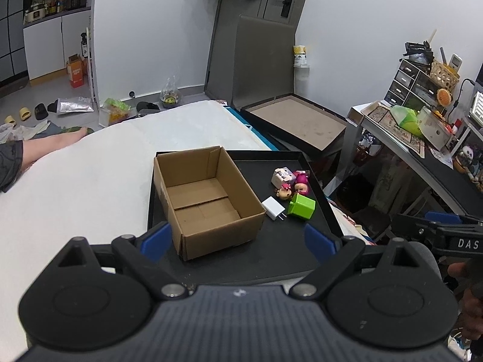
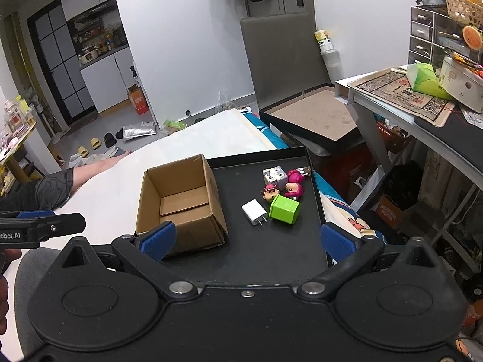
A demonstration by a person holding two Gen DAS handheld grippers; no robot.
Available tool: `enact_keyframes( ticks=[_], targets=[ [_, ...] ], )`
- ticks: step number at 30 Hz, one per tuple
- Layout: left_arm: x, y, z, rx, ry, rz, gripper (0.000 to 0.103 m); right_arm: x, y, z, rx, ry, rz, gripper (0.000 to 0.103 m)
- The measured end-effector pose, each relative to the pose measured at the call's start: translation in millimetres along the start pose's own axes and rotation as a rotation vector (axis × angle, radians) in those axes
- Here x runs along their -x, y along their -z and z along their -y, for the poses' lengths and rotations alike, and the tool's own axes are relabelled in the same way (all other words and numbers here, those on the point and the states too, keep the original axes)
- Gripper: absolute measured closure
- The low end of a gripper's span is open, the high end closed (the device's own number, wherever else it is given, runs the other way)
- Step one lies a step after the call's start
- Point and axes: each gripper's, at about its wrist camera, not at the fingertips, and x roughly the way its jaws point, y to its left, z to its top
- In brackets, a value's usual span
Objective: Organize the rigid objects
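Toys [image 2: 282, 185] clustered; details indistinct

1. Cardboard box [image 2: 181, 202]: in the right wrist view, at frame centre, its near lower corner was hidden behind a blue finger pad [image 2: 158, 239].
2. Small figurines [image 1: 289, 185]: clustered right of centre, too small for their details to be told.
3. Other gripper [image 1: 446, 235]: cut off by the right edge of the left wrist view; jaw spacing not discernible.
4. Person's leg [image 1: 45, 147]: cut off at the left edge.
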Motion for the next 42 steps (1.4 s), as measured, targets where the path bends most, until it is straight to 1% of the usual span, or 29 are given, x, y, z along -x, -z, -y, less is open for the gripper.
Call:
enact_keyframes(
  ticks=[9,18,32,42],
  targets=[
    [5.8,0.0,2.8,-0.008,-0.002,0.014,0.009,4.3,3.7,0.0,0.006,0.005,0.011,0.0],
    [10.6,0.5,1.1,0.005,0.002,0.029,0.009,7.6,3.4,-3.1,0.014,0.013,0.026,0.0],
    [9.9,1.9,2.9,0.005,0.01,0.03,0.009,9.0,4.3,-8.3,0.032,0.055,0.032,0.0],
    [8.7,3.5,3.1,0.009,0.015,0.032,0.009,8.7,5.0,-9.0,0.041,0.065,0.037,0.0]
  ],
)
